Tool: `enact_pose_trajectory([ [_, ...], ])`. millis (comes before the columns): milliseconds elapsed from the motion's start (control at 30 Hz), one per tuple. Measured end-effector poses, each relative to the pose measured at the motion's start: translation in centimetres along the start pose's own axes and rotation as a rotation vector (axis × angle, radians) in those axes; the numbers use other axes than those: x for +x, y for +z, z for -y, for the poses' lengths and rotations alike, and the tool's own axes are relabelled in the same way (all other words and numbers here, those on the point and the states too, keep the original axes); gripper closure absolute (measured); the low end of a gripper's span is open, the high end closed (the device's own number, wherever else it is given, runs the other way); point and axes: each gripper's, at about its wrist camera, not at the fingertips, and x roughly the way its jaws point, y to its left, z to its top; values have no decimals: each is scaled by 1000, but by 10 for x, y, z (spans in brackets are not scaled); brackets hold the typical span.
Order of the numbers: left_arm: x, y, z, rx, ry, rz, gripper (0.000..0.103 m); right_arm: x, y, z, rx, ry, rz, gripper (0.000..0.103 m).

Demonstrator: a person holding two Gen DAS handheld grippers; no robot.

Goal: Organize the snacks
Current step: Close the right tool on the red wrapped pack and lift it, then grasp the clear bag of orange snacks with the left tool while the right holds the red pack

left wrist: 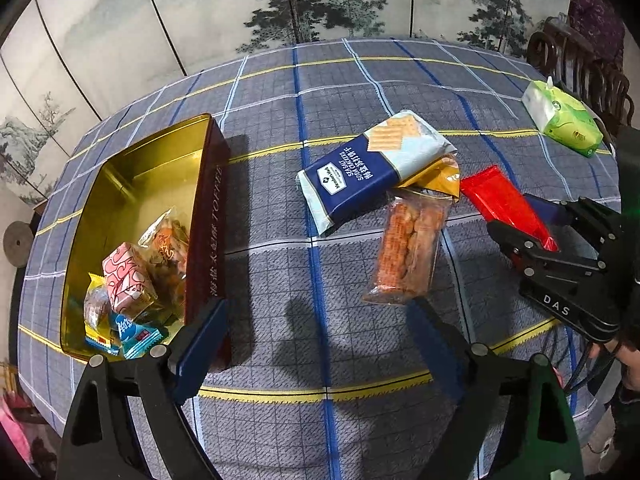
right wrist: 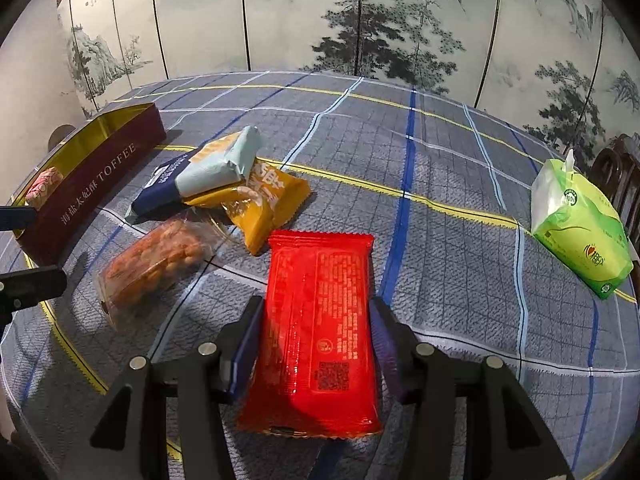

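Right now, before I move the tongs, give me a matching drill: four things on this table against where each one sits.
Things:
1. red packet
2. pink carton
3. blue cracker pack
4. green tissue pack

Places:
A. inside the toffee tin
B. alone at the table's far right
C. between the right tongs
D. lying on top of the yellow bag

Pairs: 1-C, 2-A, 3-D, 4-B

Cracker pack (left wrist: 372, 168) lies right of the tin (left wrist: 208, 216), atop the peanut bag (right wrist: 268, 204).
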Motion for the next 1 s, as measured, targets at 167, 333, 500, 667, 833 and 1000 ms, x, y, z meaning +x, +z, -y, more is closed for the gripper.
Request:
enact_pose_trajectory([
  [167, 2, 1, 5, 15, -10, 6, 16, -1, -2, 1, 2, -1, 10, 53],
  [333, 4, 4, 12, 37, -42, 11, 16, -2, -3, 4, -3, -1, 11, 54],
  [500, 11, 11, 22, 61, -92, 8, 16, -5, -7, 20, 17, -26, 10, 55],
  [667, 23, 18, 32, 74, -125, -6, 16, -7, -11, 45, 72, -62, 8, 55],
  [833, 36, 28, 37, 73, -150, -24, 24, -7, -12, 52, 85, -71, 8, 54],
  [1000, 52, 33, 35, 43, -171, -66, 40, -6, -12, 52, 87, -69, 8, 54],
])
